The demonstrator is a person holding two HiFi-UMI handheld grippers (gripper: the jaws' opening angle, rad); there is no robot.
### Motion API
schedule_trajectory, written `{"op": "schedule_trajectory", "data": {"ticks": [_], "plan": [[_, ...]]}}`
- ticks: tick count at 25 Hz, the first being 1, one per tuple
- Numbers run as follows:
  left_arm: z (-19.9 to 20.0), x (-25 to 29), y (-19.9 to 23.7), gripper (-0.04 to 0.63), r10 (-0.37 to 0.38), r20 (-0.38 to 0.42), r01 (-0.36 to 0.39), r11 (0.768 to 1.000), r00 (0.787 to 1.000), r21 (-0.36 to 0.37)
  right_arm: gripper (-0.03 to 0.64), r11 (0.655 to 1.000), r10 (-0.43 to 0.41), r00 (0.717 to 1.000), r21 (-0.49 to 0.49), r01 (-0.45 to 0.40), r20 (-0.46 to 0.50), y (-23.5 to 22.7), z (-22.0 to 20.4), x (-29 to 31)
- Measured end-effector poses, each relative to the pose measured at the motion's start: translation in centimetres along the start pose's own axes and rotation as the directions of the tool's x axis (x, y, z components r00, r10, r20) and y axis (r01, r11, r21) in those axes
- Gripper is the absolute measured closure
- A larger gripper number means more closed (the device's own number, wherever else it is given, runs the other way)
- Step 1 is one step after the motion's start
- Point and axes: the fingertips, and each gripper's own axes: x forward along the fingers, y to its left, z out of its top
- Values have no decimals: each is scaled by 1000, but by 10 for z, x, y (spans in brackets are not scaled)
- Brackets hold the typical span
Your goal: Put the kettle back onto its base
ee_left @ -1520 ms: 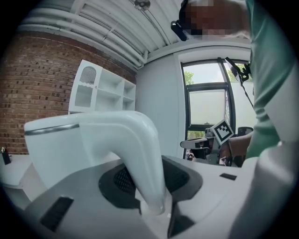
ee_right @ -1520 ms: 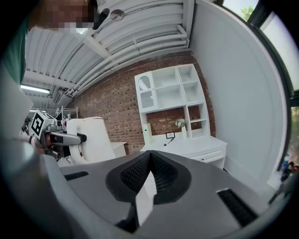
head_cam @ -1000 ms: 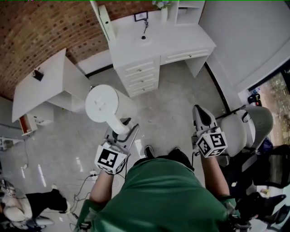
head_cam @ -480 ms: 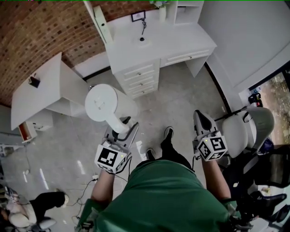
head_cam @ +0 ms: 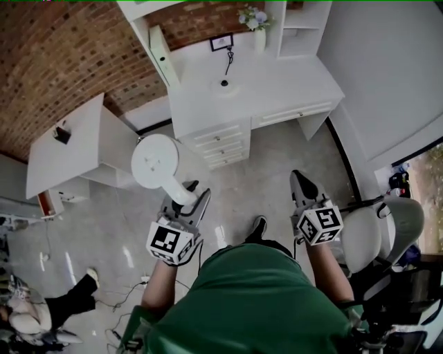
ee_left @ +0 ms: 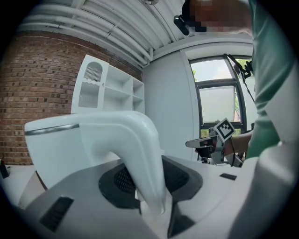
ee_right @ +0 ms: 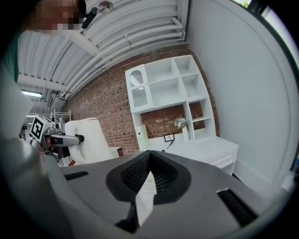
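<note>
My left gripper (head_cam: 190, 195) is shut on the curved handle (ee_left: 142, 154) of the white kettle (head_cam: 158, 162), which it carries upright above the floor. The kettle's body (ee_left: 56, 144) fills the left of the left gripper view. The round kettle base (head_cam: 223, 84) lies on the white desk (head_cam: 277, 76) ahead, its cord running back towards the wall. My right gripper (head_cam: 298, 179) hangs shut and holds nothing, level with the left one; its jaw tips meet in the right gripper view (ee_right: 148, 156). That view also has the kettle (ee_right: 88, 135) at the left.
The desk has a drawer unit (head_cam: 221, 142) below and shelves with a flower vase (head_cam: 253, 19) behind. A white side table (head_cam: 69, 142) stands to the left, a pale office chair (head_cam: 377, 231) to the right. Another person (head_cam: 41, 311) and cables (head_cam: 131, 276) are on the floor at the lower left.
The person has walked towards the desk, which now lies nearer and lower in the head view. Both grippers moved forward together; the kettle stays held.
</note>
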Motion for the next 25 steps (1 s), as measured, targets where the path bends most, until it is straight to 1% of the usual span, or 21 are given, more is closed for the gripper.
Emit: {"op": "schedule_trajectory", "data": {"ticks": [4,9,16,21,25], "plan": [[15,37,5,454,30,-4,-30,1000,1000,0,604,1000,16,1000,7,-16,11,-38,15,21],[28,76,9,456,59,0,-59,998,998,11,604,999,28,1000,23,-28,9,-78,21,41],[35,119,20,454,58,-8,-58,998,998,15,604,999,21,1000,38,-22,2,-116,28,64],[34,150,51,454,54,-21,-54,998,998,16,604,999,5,1000,46,-4,-12,-130,29,91],[30,186,94,454,54,-16,-53,998,998,14,604,998,-44,999,47,44,-6,-150,40,121]]}}
